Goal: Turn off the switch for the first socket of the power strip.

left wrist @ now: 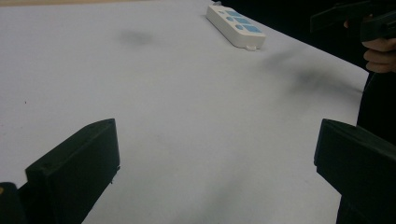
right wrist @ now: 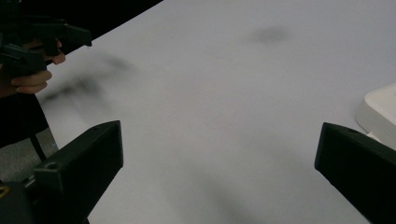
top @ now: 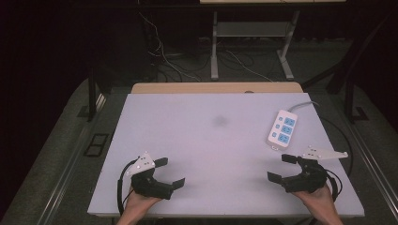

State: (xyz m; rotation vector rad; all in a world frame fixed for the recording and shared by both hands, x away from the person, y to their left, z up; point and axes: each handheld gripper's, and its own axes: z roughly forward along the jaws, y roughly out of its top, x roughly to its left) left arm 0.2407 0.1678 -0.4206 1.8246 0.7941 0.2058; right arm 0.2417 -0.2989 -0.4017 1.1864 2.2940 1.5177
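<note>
The left gripper (top: 170,172) hung over the near left corner of the tabletop (top: 202,154), its jaws spread wide with nothing between them. The right gripper (top: 281,168) hung over the near right corner, jaws likewise splayed and empty. Each sat in a hand that came in over the near edge, and both pointed inward and slightly forward, which reads as a ready stance, with neither tool committed to anything yet.

The power strip (top: 282,129) lay flat near the right edge, about halfway back, set at a slant with its cord (top: 300,106) running off toward the far right corner. It was the thing nearest the right gripper, just ahead of those jaws but apart from them; in the right gripper view its rounded white corner (right wrist: 380,112) showed beside the right-hand jaw. Probably it lay there so that the right hand could reach it first.

The strip was a long, round-cornered bar of smooth white plastic, its top broken by blue socket faces (left wrist: 243,22). The tabletop was a matte, pale sheet, faintly smudged with a grey mark (top: 219,121) toward the middle, laid on a wooden board that showed along the far edge. The jaws were blocky, dull black slabs with flat faces.
</note>
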